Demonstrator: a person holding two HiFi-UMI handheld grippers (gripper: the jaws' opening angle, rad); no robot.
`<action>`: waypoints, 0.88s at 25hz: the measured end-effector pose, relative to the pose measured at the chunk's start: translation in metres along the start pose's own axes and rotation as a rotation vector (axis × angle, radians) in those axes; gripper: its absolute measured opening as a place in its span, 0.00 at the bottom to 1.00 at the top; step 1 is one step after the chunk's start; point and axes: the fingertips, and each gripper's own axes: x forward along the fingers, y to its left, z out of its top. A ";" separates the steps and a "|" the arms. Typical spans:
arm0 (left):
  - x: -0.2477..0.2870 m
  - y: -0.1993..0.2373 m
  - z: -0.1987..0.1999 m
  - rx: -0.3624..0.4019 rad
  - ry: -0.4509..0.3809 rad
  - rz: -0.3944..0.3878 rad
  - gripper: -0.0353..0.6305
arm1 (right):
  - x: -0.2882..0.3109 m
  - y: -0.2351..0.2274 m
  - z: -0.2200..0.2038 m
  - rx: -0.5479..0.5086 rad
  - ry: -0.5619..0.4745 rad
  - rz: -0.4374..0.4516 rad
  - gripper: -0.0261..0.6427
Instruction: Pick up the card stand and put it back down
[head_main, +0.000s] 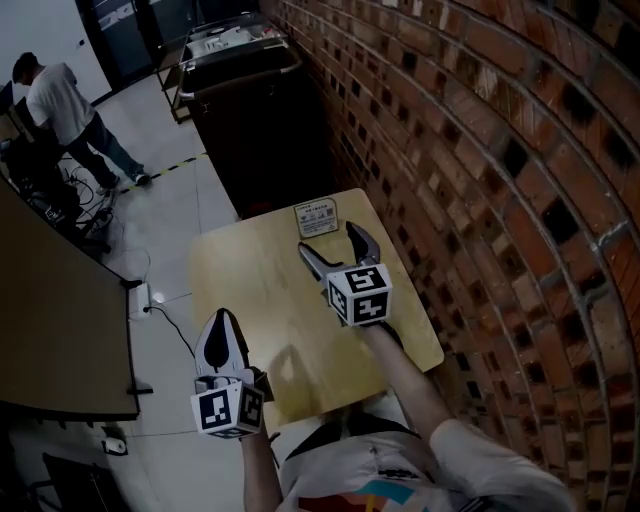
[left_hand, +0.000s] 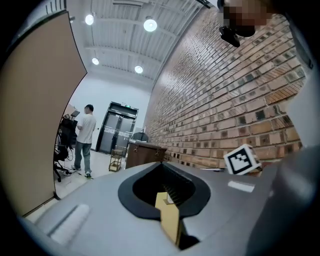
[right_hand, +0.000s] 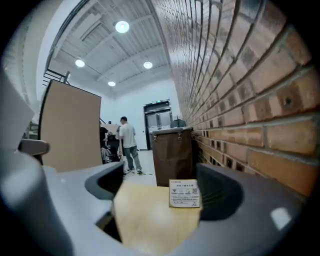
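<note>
Right tongs (head_main: 330, 243) are standing spread wide, pinching nothing. In the right gripper view the gap is showing only bare desk, with the small white printed card stand (right_hand: 184, 194) sitting just ahead of the tips, off-centre toward the right-hand jaw. No pad is touching it.

The stand is resting on the far end of the light wooden desk (head_main: 250, 300), close to its back edge and near the red brick wall (head_main: 480, 150).

Left tongs (head_main: 222, 318) are pressed together and holding nothing. They are hanging over the near left corner of the desk, well apart from the stand, and playing no part.

Step, as I'm reading it: the stand is down and free, and the right tongs are lined up on it. That is fitting a pre-grasp approach, or equally a finished set-down; I can't tell which from this.

If it's the pick, the next move is calling for sliding forward, shifting right to centre the stand in the gap, then closing on its side edges. The card looks thin and light, so it's likely tipping if one jaw is arriving first.
</note>
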 end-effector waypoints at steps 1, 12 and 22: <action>0.000 0.005 -0.007 0.000 0.012 0.006 0.05 | 0.024 -0.011 -0.008 0.005 0.029 -0.039 0.78; 0.019 0.048 -0.043 0.015 0.130 0.101 0.05 | 0.167 -0.091 -0.117 -0.010 0.392 -0.234 0.90; 0.037 0.050 -0.057 -0.010 0.156 0.087 0.05 | 0.201 -0.102 -0.123 0.014 0.400 -0.259 0.90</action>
